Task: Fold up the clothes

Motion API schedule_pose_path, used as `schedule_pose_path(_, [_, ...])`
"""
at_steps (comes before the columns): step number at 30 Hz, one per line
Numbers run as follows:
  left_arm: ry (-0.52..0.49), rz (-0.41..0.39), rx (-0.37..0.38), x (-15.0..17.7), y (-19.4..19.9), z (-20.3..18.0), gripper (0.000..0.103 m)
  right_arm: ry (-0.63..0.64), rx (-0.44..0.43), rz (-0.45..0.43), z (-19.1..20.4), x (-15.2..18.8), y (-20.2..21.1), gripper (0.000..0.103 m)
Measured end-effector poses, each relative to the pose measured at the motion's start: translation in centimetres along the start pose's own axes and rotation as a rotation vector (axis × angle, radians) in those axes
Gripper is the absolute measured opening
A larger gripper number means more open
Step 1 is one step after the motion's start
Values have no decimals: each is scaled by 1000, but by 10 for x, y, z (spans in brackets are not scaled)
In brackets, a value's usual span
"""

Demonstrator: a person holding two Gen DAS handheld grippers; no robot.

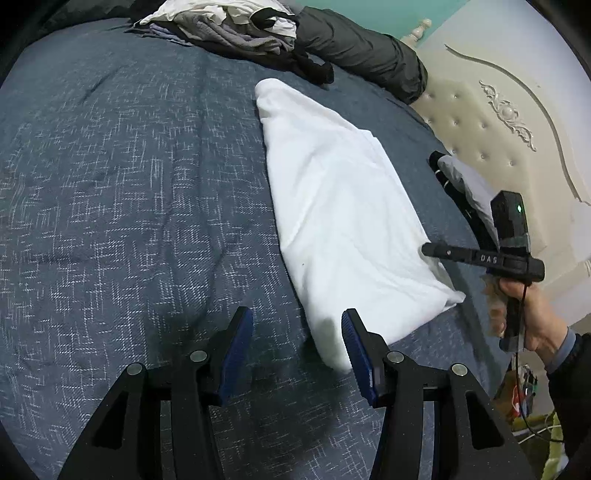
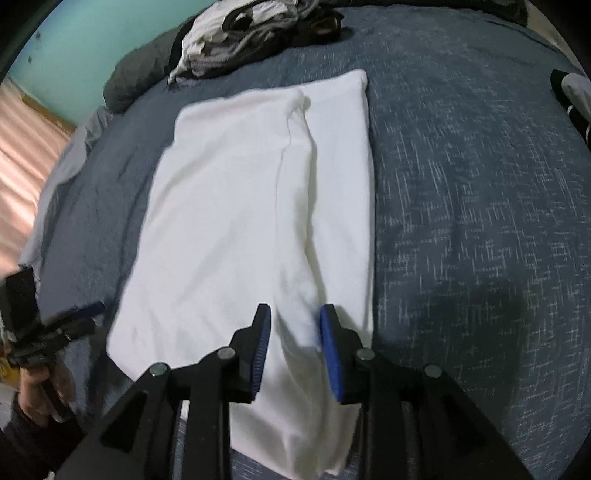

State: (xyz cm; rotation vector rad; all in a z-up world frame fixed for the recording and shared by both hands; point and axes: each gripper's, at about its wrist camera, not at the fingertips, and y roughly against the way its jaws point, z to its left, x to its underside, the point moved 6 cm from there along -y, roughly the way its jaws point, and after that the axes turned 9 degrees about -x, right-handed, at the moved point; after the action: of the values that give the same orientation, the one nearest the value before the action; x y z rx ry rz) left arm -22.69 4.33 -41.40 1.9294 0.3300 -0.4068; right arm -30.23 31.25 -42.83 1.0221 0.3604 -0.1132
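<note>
A white garment [image 1: 343,221] lies folded into a long rectangle on the blue bedspread [image 1: 129,203]. My left gripper [image 1: 297,328] hovers open over the bedspread, with its right pad beside the garment's near corner and nothing between its pads. In the right wrist view my right gripper [image 2: 293,332] hangs over the near end of the white garment [image 2: 240,203]. Its blue pads stand a narrow gap apart, astride a raised fold ridge without pressing on it. A hand holds the right gripper [image 1: 428,251] at the garment's right edge. The left gripper [image 2: 88,310] shows at the far left.
A heap of grey, white and black clothes [image 1: 229,29] lies at the far side of the bed beside a dark rolled jacket [image 1: 362,51]. A cream tufted headboard [image 1: 498,140] stands to the right. Another dark-and-grey garment [image 2: 572,99] lies at the bed's edge.
</note>
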Motion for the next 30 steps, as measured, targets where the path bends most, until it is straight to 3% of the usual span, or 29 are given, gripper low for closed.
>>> schedule_pose_path(1, [2, 1, 0, 1, 0, 0, 54, -2, 0, -10, -2, 2, 2, 7])
schedule_pose_path(4, [3, 4, -2, 4, -1, -2, 54, -15, -7, -44, -7, 6, 10, 6])
schedule_pose_path(20, [79, -17, 8, 4, -9, -12, 54, 4, -5, -17, -19, 18, 23, 6])
schedule_pose_path(23, [92, -13, 3, 2, -13, -12, 54, -25, 7, -36, -21, 20, 31, 23])
schedule_pose_path(28, [109, 7, -3, 3, -23, -14, 61, -41, -34, -79, -13, 25, 48, 29])
schedule_pose_path(30, [115, 15, 4, 5, -27, -15, 61, -62, -51, -89, -9, 29, 51, 39])
